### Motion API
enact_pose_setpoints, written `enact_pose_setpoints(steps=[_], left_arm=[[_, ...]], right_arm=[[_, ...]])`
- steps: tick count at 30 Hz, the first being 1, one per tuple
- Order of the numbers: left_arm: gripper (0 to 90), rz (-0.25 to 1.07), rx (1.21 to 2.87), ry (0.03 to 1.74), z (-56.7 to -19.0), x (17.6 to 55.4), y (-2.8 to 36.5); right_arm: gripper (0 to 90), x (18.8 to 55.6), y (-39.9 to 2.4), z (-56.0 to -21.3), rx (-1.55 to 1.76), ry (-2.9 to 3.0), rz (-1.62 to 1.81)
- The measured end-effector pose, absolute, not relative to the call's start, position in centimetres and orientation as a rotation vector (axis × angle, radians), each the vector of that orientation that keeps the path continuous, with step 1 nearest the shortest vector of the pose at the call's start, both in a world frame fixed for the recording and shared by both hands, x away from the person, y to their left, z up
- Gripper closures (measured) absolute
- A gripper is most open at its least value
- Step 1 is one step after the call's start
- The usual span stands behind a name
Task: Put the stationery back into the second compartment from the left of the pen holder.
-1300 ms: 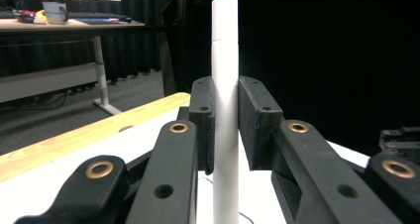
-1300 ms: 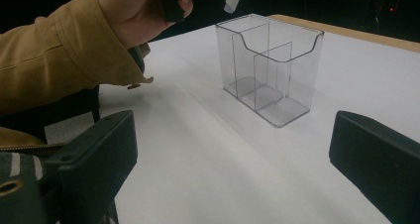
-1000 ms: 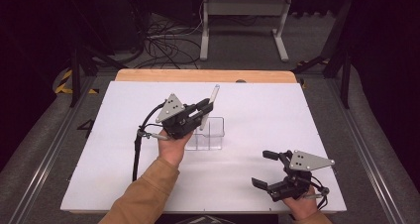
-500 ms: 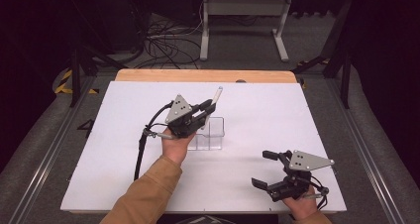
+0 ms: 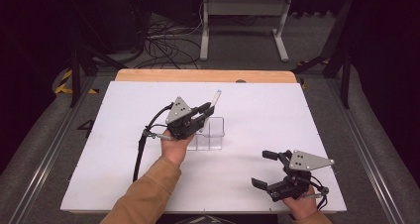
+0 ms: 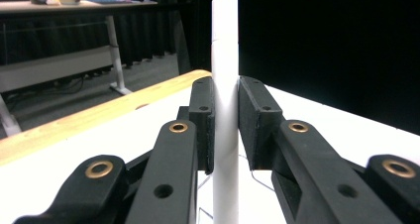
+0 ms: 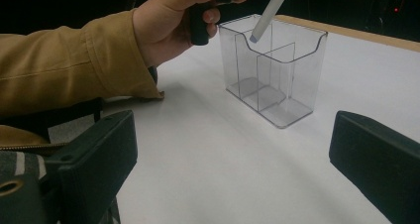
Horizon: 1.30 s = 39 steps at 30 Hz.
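Nearest to me, well this side of the clear holder (image 5: 210, 133), my right gripper (image 5: 270, 170) rests low on the white table (image 5: 322, 135) with its jaws spread wide and nothing between them; I would leave it parked there. Just beside the holder on its left, my left gripper (image 5: 204, 110) is clamped on a slim white marker (image 6: 225, 115), the flat black pads pinching its smooth round barrel about halfway along. The marker leans, its pale lower tip (image 7: 253, 37) hanging at the holder's scooped front rim, over the nearer compartment and not yet down inside, as far as I can judge. To finish cleanly I would stand the barrel more upright, bring the tip clear of the middle divider, lower it until it meets the floor of the compartment, and only then ease the jaws apart; hard glossy plastic on thin rigid walls will skid and could tip the light box. Beyond the holder the matt white board ends at a pale wooden edge (image 5: 198, 76).
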<state>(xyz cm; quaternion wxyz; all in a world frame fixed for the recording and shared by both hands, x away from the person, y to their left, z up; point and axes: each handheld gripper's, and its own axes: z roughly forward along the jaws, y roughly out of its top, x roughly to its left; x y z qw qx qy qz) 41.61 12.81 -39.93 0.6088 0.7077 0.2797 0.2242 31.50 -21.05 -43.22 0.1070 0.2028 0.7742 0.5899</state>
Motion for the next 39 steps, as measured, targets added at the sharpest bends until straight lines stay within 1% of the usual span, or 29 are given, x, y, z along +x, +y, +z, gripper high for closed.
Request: enact_pose_setpoints(steps=[7,21,27,29,31,33,35,37,39], left_arm=[[77.8,0.488,1.643,0.666,-40.6,41.7,13.3],[77.8,0.491,1.697,0.657,-41.9,41.3,13.3],[76.8,0.482,1.704,0.645,-41.8,40.9,13.2],[64.3,0.481,1.705,0.64,-41.6,40.7,13.3],[61.7,0.511,1.705,0.631,-41.3,40.3,13.4],[53.6,0.516,1.696,0.63,-40.8,40.0,13.7],[49.2,0.508,1.683,0.62,-40.3,39.6,14.1],[41.4,0.493,1.69,0.611,-39.6,39.2,14.5],[37.9,0.495,1.695,0.59,-38.9,38.8,15.0]], right_arm=[[5.1,31.7,-20.9,-43.2,0.587,2.286,1.74],[5.1,31.8,-20.6,-43.2,0.573,2.29,1.745],[5.1,31.8,-20.6,-43.1,0.571,2.29,1.746],[5.0,31.8,-20.6,-43.1,0.57,2.29,1.745],[5.1,31.8,-20.6,-43.1,0.571,2.291,1.744],[5.1,31.8,-20.6,-43.1,0.573,2.29,1.747],[5.1,31.8,-20.6,-43.1,0.572,2.29,1.746],[5.0,31.8,-20.5,-43.1,0.572,2.29,1.747],[5.0,31.9,-20.6,-43.1,0.575,2.288,1.75]])
